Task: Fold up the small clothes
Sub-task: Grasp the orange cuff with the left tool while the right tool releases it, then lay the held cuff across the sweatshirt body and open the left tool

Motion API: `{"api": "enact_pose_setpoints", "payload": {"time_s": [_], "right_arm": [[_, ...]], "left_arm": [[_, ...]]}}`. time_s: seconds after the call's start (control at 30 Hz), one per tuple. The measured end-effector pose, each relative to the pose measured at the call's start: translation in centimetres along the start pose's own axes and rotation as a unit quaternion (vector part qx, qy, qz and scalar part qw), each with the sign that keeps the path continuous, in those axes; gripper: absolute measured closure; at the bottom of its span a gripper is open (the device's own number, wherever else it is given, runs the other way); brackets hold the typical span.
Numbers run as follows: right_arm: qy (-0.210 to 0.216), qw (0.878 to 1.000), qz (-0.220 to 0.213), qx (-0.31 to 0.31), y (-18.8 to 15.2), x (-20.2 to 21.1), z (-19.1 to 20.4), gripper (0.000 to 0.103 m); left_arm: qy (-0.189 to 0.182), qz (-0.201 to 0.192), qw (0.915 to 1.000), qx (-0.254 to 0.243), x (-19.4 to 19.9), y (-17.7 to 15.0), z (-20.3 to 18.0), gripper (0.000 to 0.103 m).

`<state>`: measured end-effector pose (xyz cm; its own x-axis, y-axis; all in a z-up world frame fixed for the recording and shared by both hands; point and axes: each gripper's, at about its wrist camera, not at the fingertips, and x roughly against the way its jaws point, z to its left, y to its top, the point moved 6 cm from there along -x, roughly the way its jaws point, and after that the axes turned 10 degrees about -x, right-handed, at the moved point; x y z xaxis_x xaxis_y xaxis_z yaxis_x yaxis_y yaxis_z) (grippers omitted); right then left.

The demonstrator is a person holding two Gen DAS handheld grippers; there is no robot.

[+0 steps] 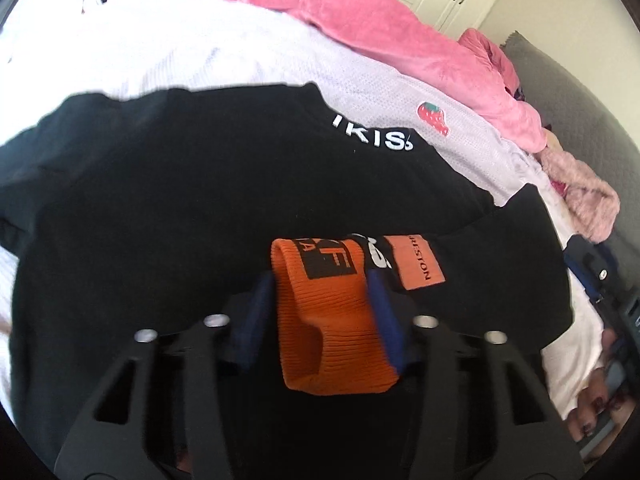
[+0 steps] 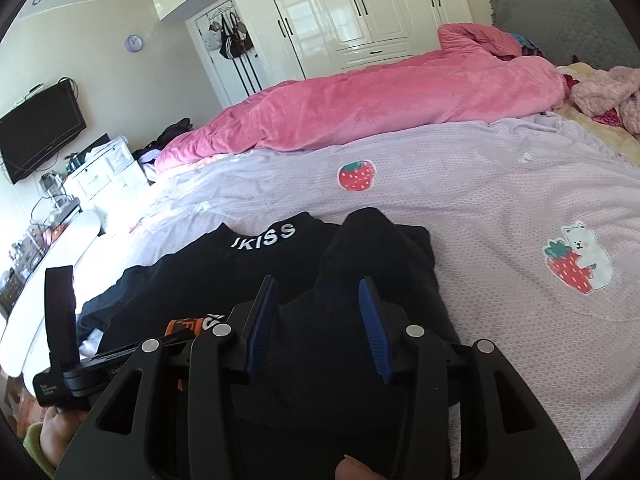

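Lilac waffle-weave bedspread [image 2: 460, 200] printed with strawberries covers the bed, and a pink plush duvet [image 2: 380, 108] is heaped along its far side, with white wardrobes [image 2: 360, 8] and a wall-mounted television [image 2: 40, 128] beyond. A black top [image 2: 280, 272] lettered at the collar lies spread on the spread. The left gripper [image 1: 320, 300] is clamped on the top's orange ribbed cuff [image 1: 332, 320]. The right gripper [image 2: 320, 320] stands partly open over a raised black fold; whether it pinches the cloth I cannot tell.
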<state>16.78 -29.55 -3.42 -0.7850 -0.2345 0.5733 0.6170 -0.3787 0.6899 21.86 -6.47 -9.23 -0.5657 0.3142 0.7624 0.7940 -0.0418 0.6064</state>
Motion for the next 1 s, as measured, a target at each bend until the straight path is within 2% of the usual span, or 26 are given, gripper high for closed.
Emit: {"api": "enact_pose_setpoints", "payload": {"time_s": [0.03,0.13,0.3,0.4,0.73,1.0], "right_arm": [[-0.002,1.0,-0.001,-0.002,0.1,0.0,-0.2,0.062],[-0.01,1.0,-0.004,-0.004,0.2,0.2,-0.8,0.062],[-0.015,1.0,-0.002,-0.008,0.1,0.2,-1.6,0.062],[-0.018,1.0,0.0,-0.007,0.0,0.1,-1.7,0.062],[-0.048,0.999,0.017,0.006,-0.7,-0.9,-1.8,0.062],[-0.055,0.998,0.028,0.007,-0.8,-1.5,-2.1,0.062]], "left_arm": [[-0.02,-0.01,0.9997,0.002,0.3,0.2,-0.1,0.102],[-0.024,-0.039,0.9989,0.003,1.6,1.2,0.1,0.103],[0.008,-0.099,0.9951,0.0,5.4,3.7,2.0,0.103],[0.026,-0.115,0.993,0.001,6.7,4.8,3.5,0.103],[0.036,-0.094,0.9947,0.02,5.8,4.2,6.4,0.103],[0.058,-0.104,0.9922,0.036,7.0,3.8,8.4,0.102]]}}
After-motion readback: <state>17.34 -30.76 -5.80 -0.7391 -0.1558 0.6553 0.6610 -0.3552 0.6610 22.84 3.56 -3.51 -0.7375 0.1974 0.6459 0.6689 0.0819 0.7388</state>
